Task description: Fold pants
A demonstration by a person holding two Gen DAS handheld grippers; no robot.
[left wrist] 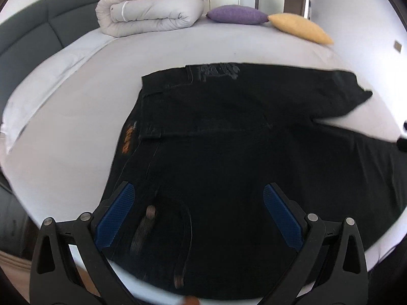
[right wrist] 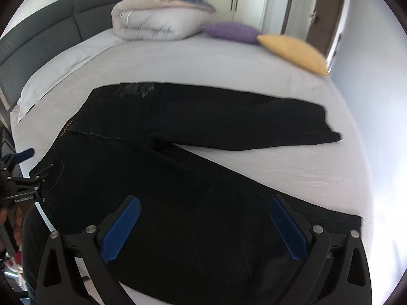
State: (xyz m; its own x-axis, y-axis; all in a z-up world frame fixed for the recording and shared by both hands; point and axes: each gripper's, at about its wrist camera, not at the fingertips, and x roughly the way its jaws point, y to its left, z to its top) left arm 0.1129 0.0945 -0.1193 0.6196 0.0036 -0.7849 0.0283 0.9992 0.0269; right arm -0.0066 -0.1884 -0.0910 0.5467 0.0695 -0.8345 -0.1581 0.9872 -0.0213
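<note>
Pants [right wrist: 178,157] lying spread on white bed [left wrist: 178,48], legs splayed apart | risk: pinching only the top denim layer is likely leaving the fold skewed or bunched | left gripper [left wrist: 198,195] hovering wide apart at waistband, holding nothing | right gripper [right wrist: 204,208] hovering wide apart over near leg, holding nothing
</note>
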